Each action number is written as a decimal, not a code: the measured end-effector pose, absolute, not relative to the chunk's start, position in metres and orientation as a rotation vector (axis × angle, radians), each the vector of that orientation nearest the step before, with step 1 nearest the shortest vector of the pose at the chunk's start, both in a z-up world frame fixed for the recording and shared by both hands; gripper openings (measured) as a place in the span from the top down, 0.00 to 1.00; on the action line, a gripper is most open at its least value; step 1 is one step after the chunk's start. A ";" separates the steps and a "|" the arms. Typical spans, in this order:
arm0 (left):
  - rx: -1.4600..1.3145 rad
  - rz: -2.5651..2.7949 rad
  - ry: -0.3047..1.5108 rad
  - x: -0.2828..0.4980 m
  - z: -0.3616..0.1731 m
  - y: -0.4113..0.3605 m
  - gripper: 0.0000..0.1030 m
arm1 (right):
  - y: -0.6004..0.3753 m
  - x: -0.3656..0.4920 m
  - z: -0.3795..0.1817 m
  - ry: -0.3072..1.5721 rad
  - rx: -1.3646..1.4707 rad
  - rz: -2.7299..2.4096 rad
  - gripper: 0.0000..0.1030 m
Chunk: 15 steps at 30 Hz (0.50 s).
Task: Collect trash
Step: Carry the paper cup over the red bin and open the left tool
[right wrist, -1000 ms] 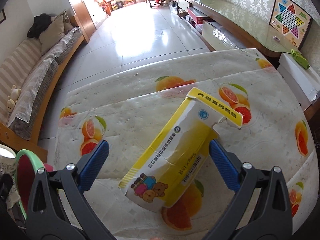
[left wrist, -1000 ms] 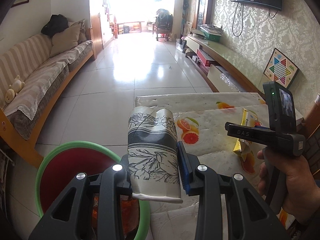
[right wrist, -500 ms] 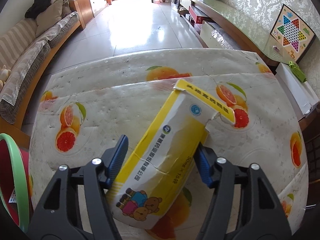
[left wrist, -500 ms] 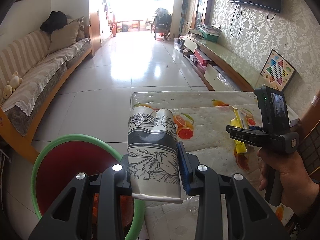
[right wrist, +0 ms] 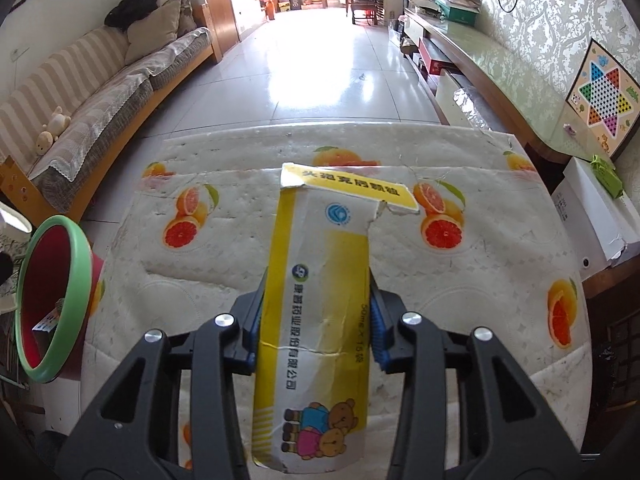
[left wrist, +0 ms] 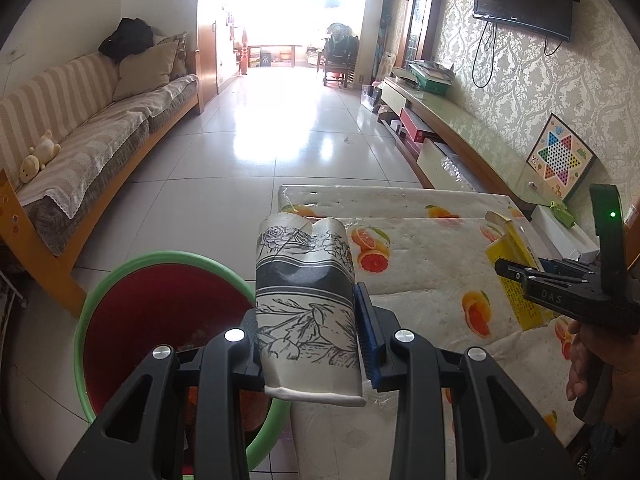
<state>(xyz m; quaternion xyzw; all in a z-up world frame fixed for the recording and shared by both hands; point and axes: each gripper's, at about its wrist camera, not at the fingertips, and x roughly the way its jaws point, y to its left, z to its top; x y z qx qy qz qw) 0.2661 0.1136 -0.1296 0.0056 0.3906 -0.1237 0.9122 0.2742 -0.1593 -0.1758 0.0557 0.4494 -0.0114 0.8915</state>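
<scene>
Between the blue pads of the left gripper [left wrist: 306, 344] a crushed paper cup [left wrist: 306, 300] with a black flower print is pinched, held at the table's left edge beside the red bin [left wrist: 160, 320] with its green rim. Over the table's [right wrist: 480, 280] orange-print cloth, the right gripper [right wrist: 316, 320] has just been closing and now clamps a flattened yellow-and-white box [right wrist: 320, 300], torn at its far flap.

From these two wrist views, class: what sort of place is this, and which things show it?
Most likely a home living room: a long cushioned sofa along one wall, a wall-mounted television opposite, and a low table under a fruit-print cover.
</scene>
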 end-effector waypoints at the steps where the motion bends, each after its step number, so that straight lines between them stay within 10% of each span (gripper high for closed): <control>1: 0.009 -0.246 0.805 0.263 -0.129 0.118 0.70 | -0.154 0.270 -0.170 0.926 0.105 -0.006 0.61; 15: -0.026 -0.087 0.838 0.242 -0.135 0.214 0.70 | -0.061 0.234 -0.120 0.854 0.038 0.216 0.61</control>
